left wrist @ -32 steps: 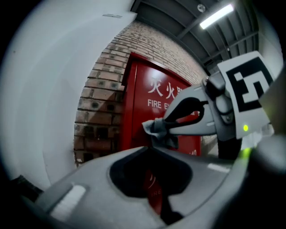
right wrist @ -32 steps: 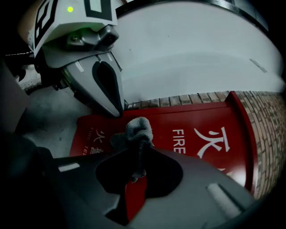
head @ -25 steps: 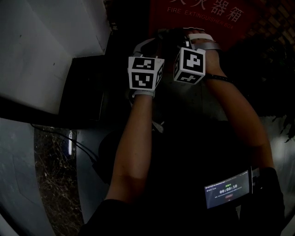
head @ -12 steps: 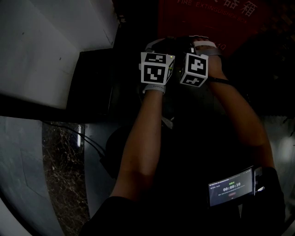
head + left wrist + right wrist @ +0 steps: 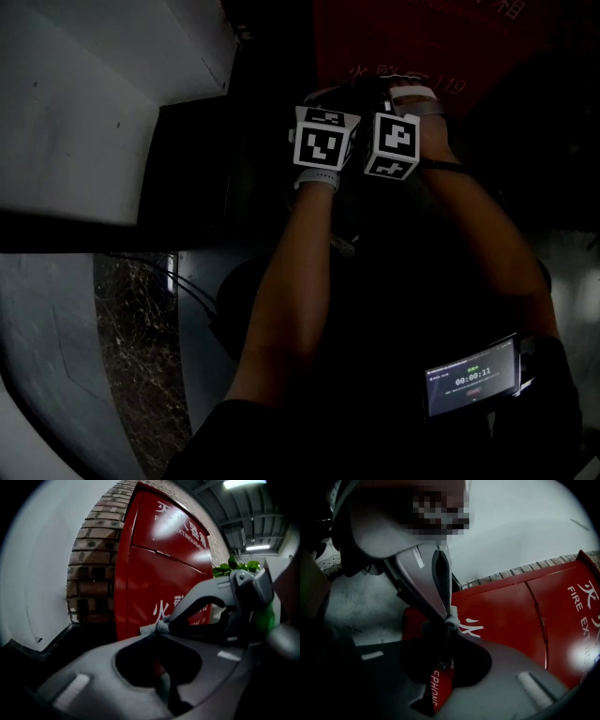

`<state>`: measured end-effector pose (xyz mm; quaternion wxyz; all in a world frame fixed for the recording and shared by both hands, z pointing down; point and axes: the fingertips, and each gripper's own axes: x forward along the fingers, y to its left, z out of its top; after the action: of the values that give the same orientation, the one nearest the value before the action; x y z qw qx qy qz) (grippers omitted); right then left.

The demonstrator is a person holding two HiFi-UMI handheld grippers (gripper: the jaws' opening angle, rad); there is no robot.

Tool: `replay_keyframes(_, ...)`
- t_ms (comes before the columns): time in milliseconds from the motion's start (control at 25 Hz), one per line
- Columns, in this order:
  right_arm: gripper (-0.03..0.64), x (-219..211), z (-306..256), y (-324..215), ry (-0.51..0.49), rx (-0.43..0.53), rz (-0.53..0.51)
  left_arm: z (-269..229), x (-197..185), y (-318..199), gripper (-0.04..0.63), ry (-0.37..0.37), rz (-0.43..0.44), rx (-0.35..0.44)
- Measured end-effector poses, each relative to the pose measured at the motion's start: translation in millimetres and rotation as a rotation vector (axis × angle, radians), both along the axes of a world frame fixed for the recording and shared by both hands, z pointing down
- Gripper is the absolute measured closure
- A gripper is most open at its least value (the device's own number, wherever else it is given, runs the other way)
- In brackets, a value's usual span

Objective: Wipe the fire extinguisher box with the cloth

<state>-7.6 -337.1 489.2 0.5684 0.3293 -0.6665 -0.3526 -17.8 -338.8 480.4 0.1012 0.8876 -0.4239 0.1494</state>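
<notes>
The red fire extinguisher box stands upright against a brick wall, with white lettering on its door. My left gripper and right gripper meet tip to tip just in front of it. A small grey-white bunch of cloth sits pinched where the two pairs of jaws come together, and both pairs look shut on it. More dark cloth hangs below the right jaws. The head view is very dark, so the cloth is hidden there.
A brick wall runs left of the box, beside a white wall. A dark low ledge lies below it. A green plant shows to the right of the box. A small timer screen sits on the person's right forearm.
The two marker cubes have drawn closer together. The box has slid up in the head view, so less of its lettering shows.
</notes>
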Motion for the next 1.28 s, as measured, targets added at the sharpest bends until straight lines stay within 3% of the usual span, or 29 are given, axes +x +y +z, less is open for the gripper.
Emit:
replay_keyframes(240,0.58,2.1,25.1,1.7,-0.002,-0.024,-0.006,25.6,4.1,-1.4,0.595,-0.039,0.014,-0.05)
replay_keyframes(720,0.58,3.8,66.9,2.6,-0.05,-0.022,-0.019,72.1,8.2,-1.6,0.596,-0.015,0.001,-0.177)
replay_keyframes(1280,0.58,-1.7,106.0,4.2,-0.06,-0.094,-0.035,111.2,10.3,0.8,0.595,-0.056,0.016,-0.268)
